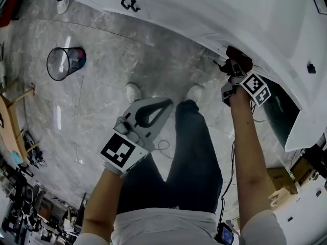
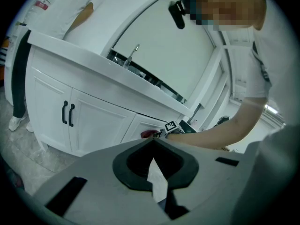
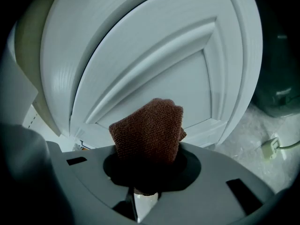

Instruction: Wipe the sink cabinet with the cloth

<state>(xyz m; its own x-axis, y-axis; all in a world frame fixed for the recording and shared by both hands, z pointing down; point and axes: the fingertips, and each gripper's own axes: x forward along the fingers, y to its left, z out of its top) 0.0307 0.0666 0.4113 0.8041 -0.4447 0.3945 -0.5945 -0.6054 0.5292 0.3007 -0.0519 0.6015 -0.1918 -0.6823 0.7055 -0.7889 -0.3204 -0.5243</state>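
Note:
The white sink cabinet runs across the top of the head view. My right gripper is shut on a folded brown cloth and holds it against the cabinet's lower front. In the right gripper view the cloth sticks out of the right gripper, close to a white raised door panel. My left gripper hangs over the floor away from the cabinet, shut and holding nothing. The left gripper view looks past the left gripper at the cabinet, with the cloth just showing.
A wire waste bin stands on the marble floor at the left. The cabinet doors have black handles, and a faucet rises above them. A dark open compartment lies right of my right arm. A plug and cable lie on the floor.

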